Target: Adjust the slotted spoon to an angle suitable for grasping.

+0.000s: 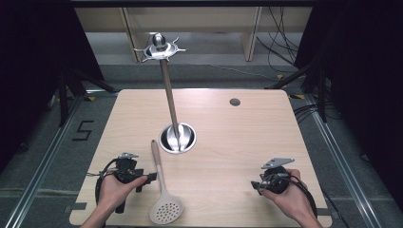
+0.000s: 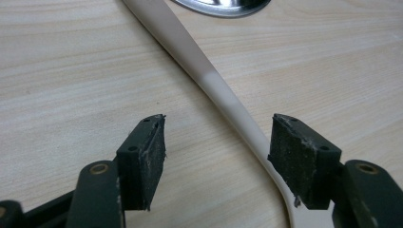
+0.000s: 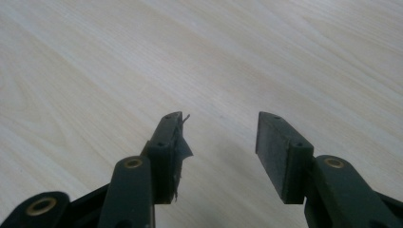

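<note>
A cream slotted spatula (image 1: pixel 162 190) lies flat on the wooden table (image 1: pixel 228 133), round perforated head near the front edge, handle pointing at the steel stand's base (image 1: pixel 177 138). My left gripper (image 1: pixel 151 177) sits just left of the handle, open; in the left gripper view the handle (image 2: pixel 204 71) runs diagonally between the jaws, close to the right one, and neither pad touches it. My right gripper (image 1: pixel 255 185) rests low at the front right, open over bare wood (image 3: pixel 218 137).
The steel stand has a tall pole (image 1: pixel 169 95) topped by a ring of hooks (image 1: pixel 160 47). A small round grommet (image 1: pixel 235 101) sits at the table's back right. Shelving and cables lie beyond the far edge.
</note>
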Demonstrator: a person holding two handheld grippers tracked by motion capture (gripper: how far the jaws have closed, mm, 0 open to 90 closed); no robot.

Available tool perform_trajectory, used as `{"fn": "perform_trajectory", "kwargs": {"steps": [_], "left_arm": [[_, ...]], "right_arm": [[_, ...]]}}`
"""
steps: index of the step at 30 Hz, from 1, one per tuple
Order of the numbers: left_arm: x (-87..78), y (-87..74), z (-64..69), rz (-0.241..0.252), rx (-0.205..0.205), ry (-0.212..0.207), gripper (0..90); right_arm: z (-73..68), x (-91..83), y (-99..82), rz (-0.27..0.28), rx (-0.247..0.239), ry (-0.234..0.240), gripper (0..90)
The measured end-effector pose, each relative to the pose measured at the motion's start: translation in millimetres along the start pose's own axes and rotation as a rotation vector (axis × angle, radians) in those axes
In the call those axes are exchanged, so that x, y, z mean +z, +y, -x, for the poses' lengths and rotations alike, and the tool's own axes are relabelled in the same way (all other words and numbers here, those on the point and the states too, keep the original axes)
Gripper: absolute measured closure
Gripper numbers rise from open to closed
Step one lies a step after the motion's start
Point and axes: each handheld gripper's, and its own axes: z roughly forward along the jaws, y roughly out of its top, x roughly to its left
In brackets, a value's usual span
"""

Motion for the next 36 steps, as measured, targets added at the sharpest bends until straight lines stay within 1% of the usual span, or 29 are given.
{"fn": "perform_trajectory", "kwargs": {"steps": [1,2,3,4,5,6,7,8,9,10,12,14,15,16,17,18,19,20,21,22,23,24,25,27,29,30,33,34,36], "left_arm": [[0.2,2.5,0.5,-0.015,0.002,0.004,35.6],[0.9,5.2,0.6,-0.023,0.002,0.005,35.3],[2.7,7.5,2.4,-0.015,-0.025,0.017,35.2],[2.7,10.2,1.6,-0.031,-0.015,0.024,35.0],[4.9,11.4,2.3,-0.025,-0.031,0.038,34.0],[6.4,13.2,2.4,-0.035,-0.036,0.048,32.9],[7.9,14.9,2.8,-0.036,-0.051,0.058,33.1],[8.5,17.0,1.2,-0.048,-0.046,0.064,33.1],[9.7,18.7,1.4,-0.053,-0.067,0.073,33.3],[11.2,20.6,0.9,-0.058,-0.076,0.077,33.5],[13.8,26.0,-1.1,-0.072,-0.083,0.098,34.6],[16.0,31.1,-2.0,-0.086,-0.089,0.114,35.1],[16.8,35.4,-2.6,-0.109,-0.095,0.114,35.5],[19.6,38.4,-3.3,-0.114,-0.098,0.114,35.5],[21.0,41.6,-4.0,-0.126,-0.096,0.117,35.7],[23.8,43.6,-5.2,-0.123,-0.086,0.115,36.0],[26.7,46.0,-4.1,-0.122,-0.100,0.115,36.0],[28.5,49.1,-2.1,-0.142,-0.119,0.112,36.3],[31.2,51.3,-0.6,-0.145,-0.125,0.112,36.5],[34.0,53.3,0.8,-0.154,-0.130,0.114,36.8],[37.0,55.1,1.7,-0.167,-0.131,0.118,37.1],[40.2,56.5,2.6,-0.179,-0.129,0.126,37.6],[43.0,57.5,3.8,-0.185,-0.128,0.134,38.3],[47.3,59.7,4.7,-0.200,-0.130,0.150,39.4],[51.4,61.7,5.0,-0.215,-0.127,0.164,40.6],[52.8,62.4,4.8,-0.227,-0.127,0.164,41.0],[55.1,66.0,5.8,-0.244,-0.115,0.188,42.9],[56.4,66.2,6.6,-0.238,-0.114,0.195,43.8],[58.6,67.0,7.5,-0.262,-0.109,0.212,46.1]], "right_arm": [[0.9,-0.1,-0.3,-0.002,-0.001,-0.002,53.8],[0.2,-0.9,0.1,-0.007,0.033,0.001,54.1],[1.1,-0.9,-0.1,-0.013,0.031,-0.001,54.2],[0.8,0.2,-0.6,-0.001,0.040,0.002,54.2],[0.6,-0.1,-0.6,0.001,0.041,0.001,54.2],[0.0,-0.5,-0.3,0.004,0.047,-0.001,54.2],[1.2,-0.2,-0.6,0.008,0.022,-0.004,54.2],[-0.7,-0.8,-0.4,0.002,0.046,0.004,54.1],[0.2,-1.9,-0.1,-0.016,0.033,0.007,54.0],[-0.6,-1.0,0.0,-0.014,0.044,0.012,53.7],[0.9,1.6,-0.4,-0.027,0.022,0.017,53.4],[1.4,2.6,-0.8,-0.022,0.010,0.016,53.4],[0.7,2.1,-0.4,-0.028,0.021,0.021,53.3],[0.2,2.2,-0.2,-0.026,0.023,0.022,53.3],[-1.2,3.2,-0.4,-0.009,0.038,0.021,53.3],[-1.6,2.9,-0.4,-0.008,0.038,0.021,53.2],[-1.6,1.6,0.0,-0.019,0.037,0.019,53.2],[-1.4,2.3,-0.1,-0.011,0.034,0.021,53.2],[-1.2,1.5,0.1,-0.021,0.033,0.020,53.1],[-1.8,2.8,-0.4,-0.007,0.041,0.020,53.0],[-1.6,2.4,-0.1,-0.015,0.039,0.018,53.0],[-1.6,3.1,-0.3,-0.008,0.041,0.020,52.9],[-1.4,2.0,0.0,-0.022,0.036,0.020,52.8],[-1.4,2.1,-0.4,-0.025,0.027,0.022,52.7],[-0.4,3.6,-0.9,-0.015,0.010,0.025,52.7],[-1.5,2.5,-0.6,-0.028,0.026,0.027,52.6],[-1.8,3.3,-0.3,-0.028,0.024,0.030,52.5],[-2.2,3.5,-0.3,-0.028,0.028,0.030,52.5],[-2.2,3.8,-0.5,-0.028,0.025,0.032,52.4]]}}
